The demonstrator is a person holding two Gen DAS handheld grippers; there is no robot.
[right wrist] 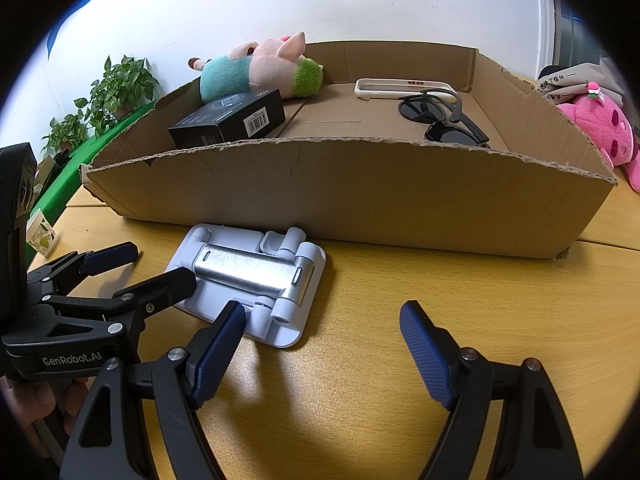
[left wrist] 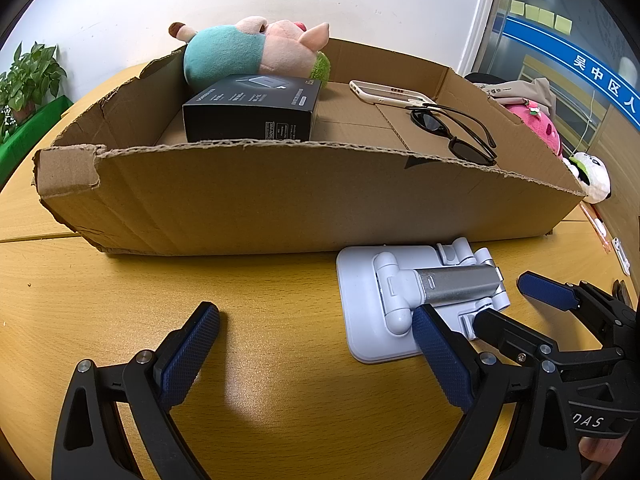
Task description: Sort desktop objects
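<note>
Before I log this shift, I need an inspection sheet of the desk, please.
Surface: wooden table, a seam behind the box.
Job's things: folded phone stand flat on the table before the cardboard box; inside, plush pig, black carton, phone case, sunglasses.
Clutter: pink plush and panda plush beside the box; paper cup.
Grippers: left tool open; right tool open; both empty, flanking the stand.
Cables: nothing seen.
Surroundings: white wall, potted plants, glass door.
</note>
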